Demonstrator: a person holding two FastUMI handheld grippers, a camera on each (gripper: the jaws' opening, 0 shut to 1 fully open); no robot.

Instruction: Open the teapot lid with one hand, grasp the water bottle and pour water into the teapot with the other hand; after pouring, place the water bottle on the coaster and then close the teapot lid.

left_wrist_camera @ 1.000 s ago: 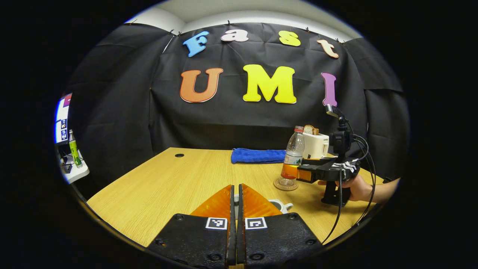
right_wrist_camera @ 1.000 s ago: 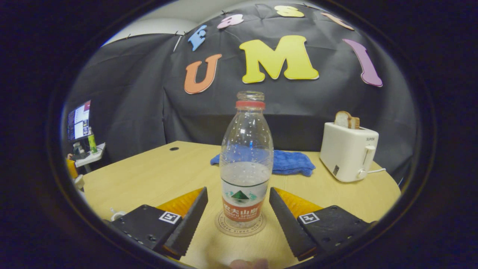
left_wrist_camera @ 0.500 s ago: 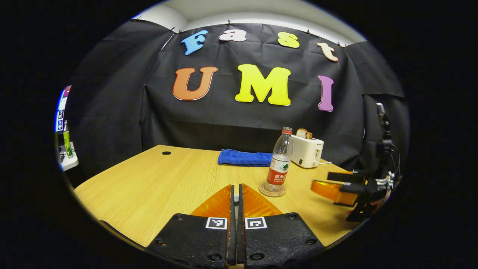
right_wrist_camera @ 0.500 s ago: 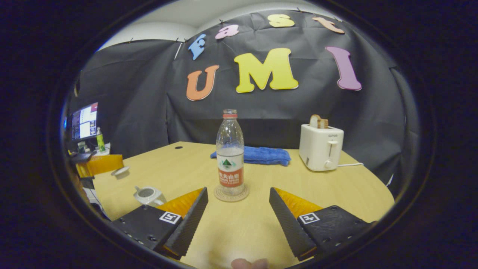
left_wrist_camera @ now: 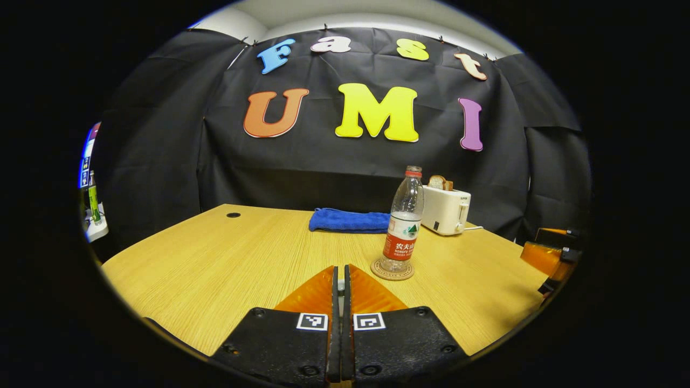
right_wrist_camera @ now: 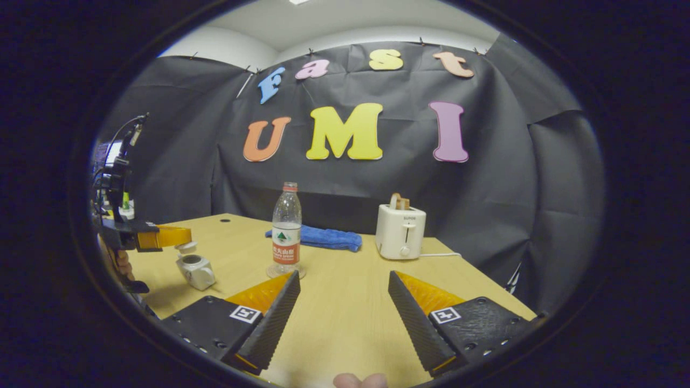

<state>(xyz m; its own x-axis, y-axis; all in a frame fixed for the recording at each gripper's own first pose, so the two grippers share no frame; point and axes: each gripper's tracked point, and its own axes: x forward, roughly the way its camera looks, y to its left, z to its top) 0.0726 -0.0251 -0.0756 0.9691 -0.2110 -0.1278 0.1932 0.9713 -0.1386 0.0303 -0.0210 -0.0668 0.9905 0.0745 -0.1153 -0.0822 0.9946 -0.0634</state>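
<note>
White teapot lid half hidden in left gripper's jaws; right gripper wide

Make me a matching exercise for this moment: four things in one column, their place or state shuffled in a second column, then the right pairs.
Things:
1. clear plastic water bottle
2. white ceramic teapot
3. small white teapot lid
4. blue folded cloth

Places or states:
A. lies at the far side of the table
B. held above the pot by the left gripper
C. stands on the round coaster
D. sits uncovered on the table

Pairs: 1-C, 2-D, 3-B, 4-A
</note>
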